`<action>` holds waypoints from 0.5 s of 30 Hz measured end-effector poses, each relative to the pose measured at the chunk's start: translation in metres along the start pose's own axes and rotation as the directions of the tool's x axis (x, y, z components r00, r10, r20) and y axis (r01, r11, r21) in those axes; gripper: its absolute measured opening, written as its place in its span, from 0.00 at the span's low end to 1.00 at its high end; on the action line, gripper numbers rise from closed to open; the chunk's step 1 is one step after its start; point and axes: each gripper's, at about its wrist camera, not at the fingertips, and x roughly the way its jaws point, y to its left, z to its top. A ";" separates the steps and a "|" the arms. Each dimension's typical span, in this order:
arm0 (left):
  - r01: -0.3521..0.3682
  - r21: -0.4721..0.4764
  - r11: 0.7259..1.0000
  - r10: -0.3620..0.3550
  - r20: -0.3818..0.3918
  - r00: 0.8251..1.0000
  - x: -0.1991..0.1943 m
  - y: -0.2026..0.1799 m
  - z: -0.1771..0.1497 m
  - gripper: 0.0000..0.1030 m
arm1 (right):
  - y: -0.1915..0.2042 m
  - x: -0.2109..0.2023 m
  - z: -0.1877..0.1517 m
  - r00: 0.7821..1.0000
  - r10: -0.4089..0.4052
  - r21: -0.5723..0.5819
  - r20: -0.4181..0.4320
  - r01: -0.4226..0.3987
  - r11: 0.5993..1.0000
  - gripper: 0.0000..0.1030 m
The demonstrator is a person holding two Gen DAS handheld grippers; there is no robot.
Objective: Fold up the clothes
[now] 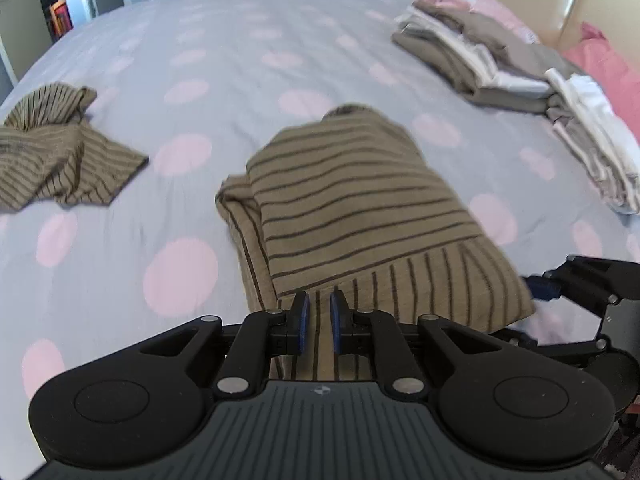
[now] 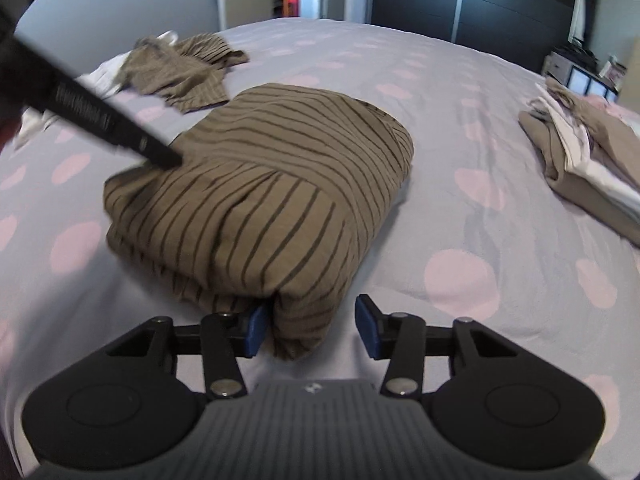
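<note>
A folded brown striped garment (image 1: 360, 200) (image 2: 260, 184) lies in the middle of the bed. My left gripper (image 1: 319, 312) hovers over its near edge. The blue pads stand a narrow gap apart, and the stripes run flat beneath the gap, unpinched. In the right wrist view one of its black fingers (image 2: 120, 132) touches the garment's far left side. My right gripper (image 2: 312, 328) is open at the garment's near corner. That corner hangs between the pads, against the left one and well clear of the right one. Its fingers (image 1: 592, 280) show at the right edge of the left wrist view.
A second striped garment (image 1: 60, 152) (image 2: 184, 68) lies crumpled at the left, on some white cloth (image 2: 108, 72). Folded beige and white clothes (image 1: 500, 60) (image 2: 592, 160) are stacked at the right, by pink pillows (image 1: 608, 72). The lilac dotted bedsheet (image 1: 240, 60) spreads around. A dark wardrobe (image 2: 460, 0) stands beyond.
</note>
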 end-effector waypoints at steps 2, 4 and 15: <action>-0.022 0.004 1.000 0.022 -0.036 0.999 0.009 0.001 -0.003 0.07 | 0.001 0.004 0.001 1.000 -0.020 0.001 0.013 0.020 1.000 0.40; -0.037 0.005 0.999 0.037 -0.070 0.997 0.017 0.003 -0.007 0.04 | 0.001 0.005 0.002 0.999 -0.038 0.006 0.010 0.038 0.999 0.18; -0.057 0.042 0.997 0.062 -0.120 0.991 0.035 0.007 -0.028 0.02 | -0.023 0.011 -0.013 0.998 0.008 0.093 -0.057 -0.002 0.996 0.11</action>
